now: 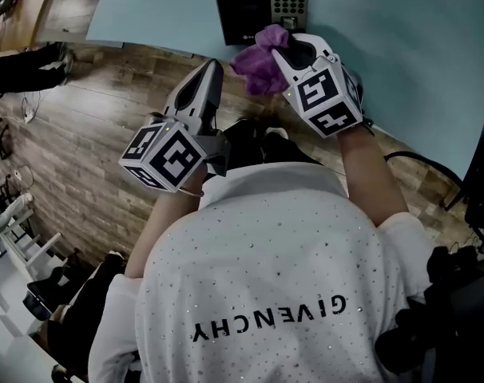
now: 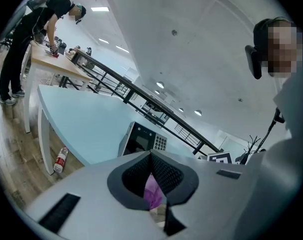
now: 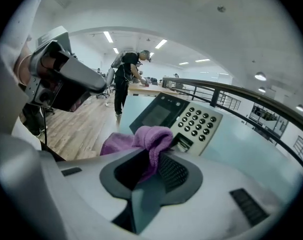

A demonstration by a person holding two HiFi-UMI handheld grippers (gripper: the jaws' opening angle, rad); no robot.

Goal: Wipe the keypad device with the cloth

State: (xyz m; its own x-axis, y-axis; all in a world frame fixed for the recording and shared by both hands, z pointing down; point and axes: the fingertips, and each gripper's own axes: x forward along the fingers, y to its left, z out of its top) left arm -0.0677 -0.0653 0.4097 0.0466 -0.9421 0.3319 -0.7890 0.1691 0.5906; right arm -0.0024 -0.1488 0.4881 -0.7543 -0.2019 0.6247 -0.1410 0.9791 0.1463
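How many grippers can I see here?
2. The left gripper is over the wooden floor, shut and empty. The right gripper is over the blue table, pinching the purple cloth right by the keypad device.

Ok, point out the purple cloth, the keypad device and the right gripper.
purple cloth (image 1: pixel 260 64): head view, its bunched middle.
keypad device (image 1: pixel 243 10): head view, its dark screen.
right gripper (image 3: pixel 156 165): right gripper view, between its fingertips, where they clamp the cloth.

Two tongs (image 1: pixel 216 64) (image 1: pixel 288 42), one purple cloth (image 1: pixel 259 62), one keypad device (image 1: pixel 250 10), one blue table (image 1: pixel 402 70), one bottle (image 2: pixel 61 160)
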